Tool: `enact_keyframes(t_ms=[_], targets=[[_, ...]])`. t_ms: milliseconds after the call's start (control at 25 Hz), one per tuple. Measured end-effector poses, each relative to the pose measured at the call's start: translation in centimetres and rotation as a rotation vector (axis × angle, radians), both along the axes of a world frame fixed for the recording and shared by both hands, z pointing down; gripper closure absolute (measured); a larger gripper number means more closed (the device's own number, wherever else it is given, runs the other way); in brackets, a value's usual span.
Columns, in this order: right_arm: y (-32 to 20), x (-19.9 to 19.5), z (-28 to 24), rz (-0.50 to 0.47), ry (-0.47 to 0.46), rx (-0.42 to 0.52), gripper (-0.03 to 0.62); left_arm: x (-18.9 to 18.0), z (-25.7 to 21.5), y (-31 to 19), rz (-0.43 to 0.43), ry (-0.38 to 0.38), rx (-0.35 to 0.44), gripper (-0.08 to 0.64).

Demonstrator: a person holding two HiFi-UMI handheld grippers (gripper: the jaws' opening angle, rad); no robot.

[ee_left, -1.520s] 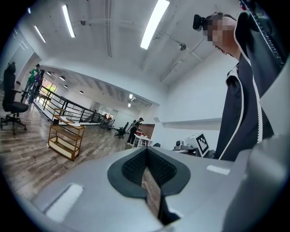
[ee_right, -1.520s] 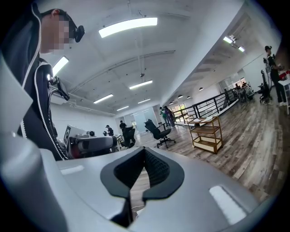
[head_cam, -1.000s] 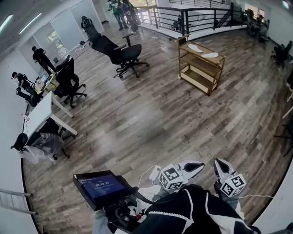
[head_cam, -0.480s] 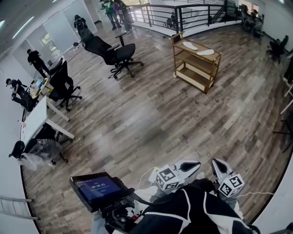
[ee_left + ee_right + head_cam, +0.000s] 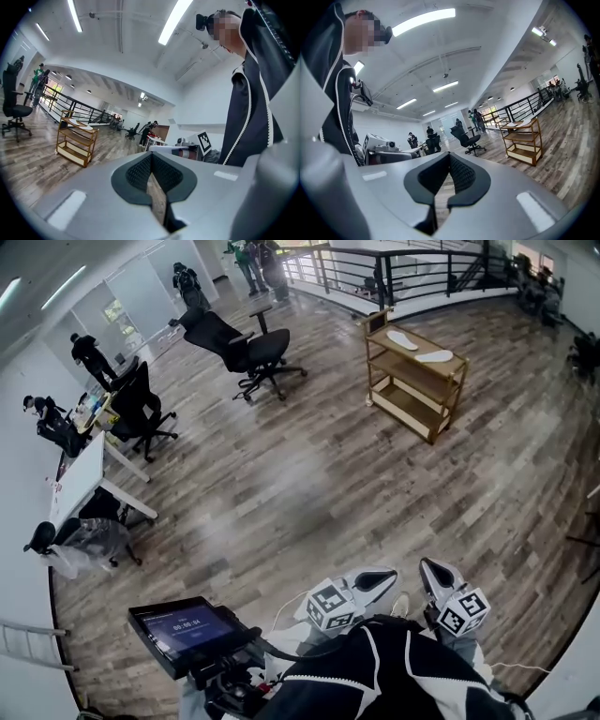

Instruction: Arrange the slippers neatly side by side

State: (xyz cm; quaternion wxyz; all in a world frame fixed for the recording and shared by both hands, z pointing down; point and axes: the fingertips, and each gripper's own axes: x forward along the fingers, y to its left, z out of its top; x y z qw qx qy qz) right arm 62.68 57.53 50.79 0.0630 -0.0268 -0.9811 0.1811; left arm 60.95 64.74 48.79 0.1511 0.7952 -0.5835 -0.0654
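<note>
Your left gripper (image 5: 151,155) and right gripper (image 5: 449,154) are both closed on nothing, close to your body. The slippers (image 5: 403,339) lie apart on the top shelf of the wooden rack (image 5: 408,401), well across the floor. If you arrive with the jaws closed, you risk shoving one off the shelf edge.

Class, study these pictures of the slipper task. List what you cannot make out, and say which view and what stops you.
1. Slippers, head view: too far and small to tell left from right.
2. Wooden rack, left gripper view: what lies on top is a tiny sliver.
3. Tablet screen, head view: print too small to read.
4. Left gripper and right gripper, head view: handles hidden under the person's jacket.
</note>
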Motion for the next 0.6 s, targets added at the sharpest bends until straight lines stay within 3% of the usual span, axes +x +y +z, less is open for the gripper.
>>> enact_keyframes(t_ms=[200, 400, 600], targets=[[-6.4, -1.3, -1.4, -0.052, -0.025, 0.009, 0.588, -0.3, -0.9, -7.0, -0.023, -0.005, 0.002, 0.545], [-11.4, -2.0, -2.2, -0.099, -0.045, 0.081, 0.588, -0.9, -1.5, -13.5, -0.049, -0.031, 0.019, 0.545], [-16.2, -1.9, -1.6, -0.082, -0.046, 0.059, 0.588, -1.6, -1.6, -17.2, -0.076, -0.045, 0.025, 0.545]])
